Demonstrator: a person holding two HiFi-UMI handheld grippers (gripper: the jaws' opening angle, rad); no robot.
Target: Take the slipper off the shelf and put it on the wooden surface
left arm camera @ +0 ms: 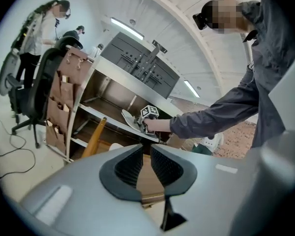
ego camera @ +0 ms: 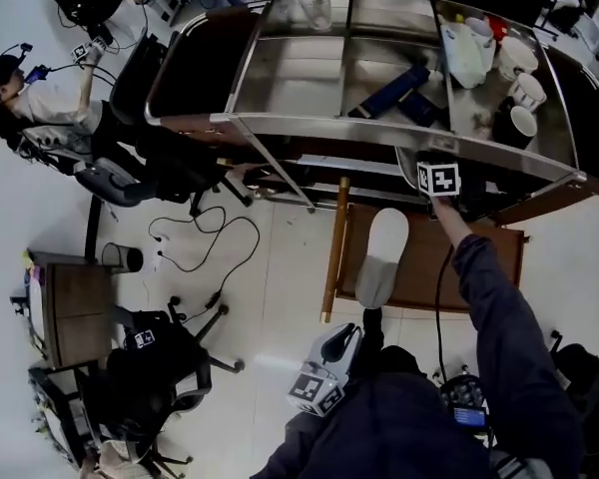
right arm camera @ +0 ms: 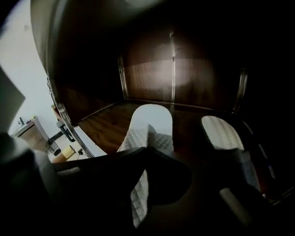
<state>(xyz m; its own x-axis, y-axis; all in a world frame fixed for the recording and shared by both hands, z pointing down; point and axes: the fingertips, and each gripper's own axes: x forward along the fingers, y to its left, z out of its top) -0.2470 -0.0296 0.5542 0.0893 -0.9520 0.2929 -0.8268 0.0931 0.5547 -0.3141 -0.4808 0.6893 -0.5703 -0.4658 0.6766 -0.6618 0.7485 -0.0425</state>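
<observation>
My right gripper is shut on a white quilted slipper, which reaches forward over the dark wood floor of the shelf compartment. From the left gripper view, that right gripper holds the slipper at the shelf board's edge. In the head view, its marker cube sits under the metal shelf rail, which hides the jaws. Another white slipper lies on the brown wooden surface. A further slipper leans sole-up on the right. The left gripper hangs low by my body, slightly open and holding nothing.
White cups and dark blue items sit on the top shelf. A wooden leg stands left of the wooden surface. Cables, office chairs and a seated person occupy the floor to the left.
</observation>
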